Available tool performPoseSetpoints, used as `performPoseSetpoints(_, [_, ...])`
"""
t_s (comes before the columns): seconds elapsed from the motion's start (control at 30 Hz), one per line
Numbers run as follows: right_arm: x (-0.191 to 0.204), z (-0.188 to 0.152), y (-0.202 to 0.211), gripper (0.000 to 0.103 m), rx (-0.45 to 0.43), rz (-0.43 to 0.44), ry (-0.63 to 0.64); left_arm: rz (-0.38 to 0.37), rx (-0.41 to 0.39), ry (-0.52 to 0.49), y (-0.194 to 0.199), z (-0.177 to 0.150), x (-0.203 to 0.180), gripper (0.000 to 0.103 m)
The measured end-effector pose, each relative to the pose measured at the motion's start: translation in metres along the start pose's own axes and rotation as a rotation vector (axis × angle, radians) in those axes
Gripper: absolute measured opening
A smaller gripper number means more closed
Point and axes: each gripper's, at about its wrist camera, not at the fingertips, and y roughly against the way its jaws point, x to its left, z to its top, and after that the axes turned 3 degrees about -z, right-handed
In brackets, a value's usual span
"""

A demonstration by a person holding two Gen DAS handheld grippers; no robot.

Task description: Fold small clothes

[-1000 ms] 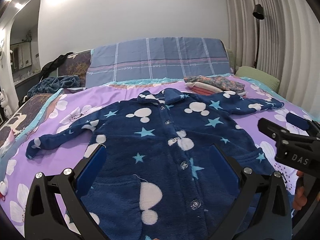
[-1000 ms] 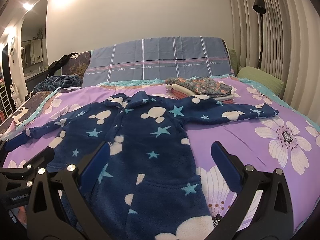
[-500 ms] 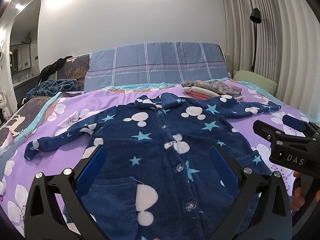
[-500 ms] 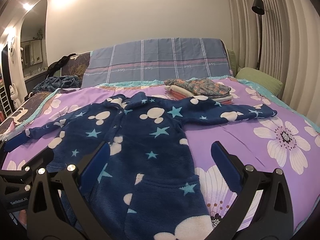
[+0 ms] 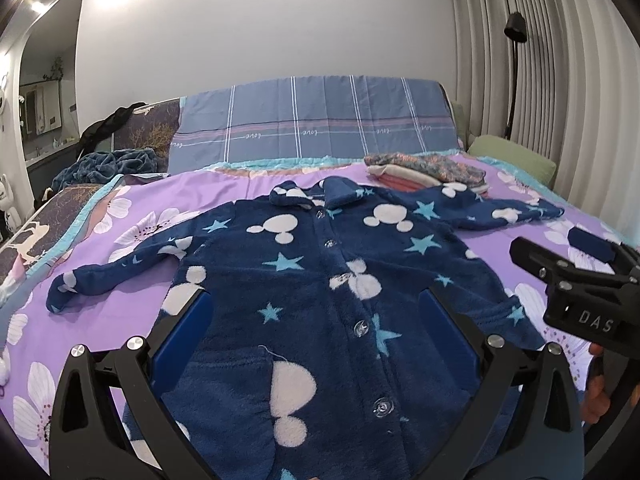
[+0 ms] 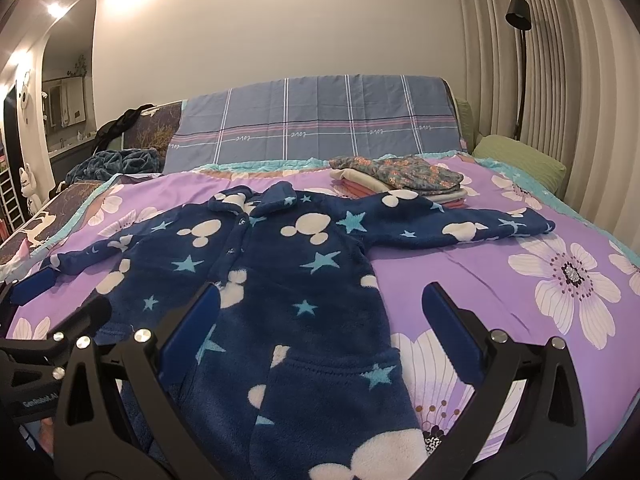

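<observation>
I see a green pillow beside the curtain. A black lamp stands there, and a dark blanket lies left.

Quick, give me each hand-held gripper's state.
Left hand-held gripper: open, holding nothing, above the jacket.
Right hand-held gripper: open, holding nothing.

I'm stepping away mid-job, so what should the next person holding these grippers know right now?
Left gripper: open, empty, over the jacket's lower front.
Right gripper: open, empty, over the jacket's right edge.
Jacket: flat on the bed, buttoned, both sleeves spread out.
Done: a folded pile sits near the headboard.
Left: the whole jacket; no fold started. Probably begin with a sleeve.
</observation>
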Motion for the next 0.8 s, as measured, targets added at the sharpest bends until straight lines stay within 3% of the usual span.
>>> performPoseSetpoints(0.13, [0.002,-0.001,-0.001,0.101,0.007,0.006,-0.001,-0.040,0.056,-0.008,-0.004,0.000,-0.002,0.102])
performPoseSetpoints(0.8, [0.011,-0.003,-0.005,0.101,0.023,0.010,0.019,-0.004,0.049,-0.015,-0.005,-0.003,-0.001,0.102])
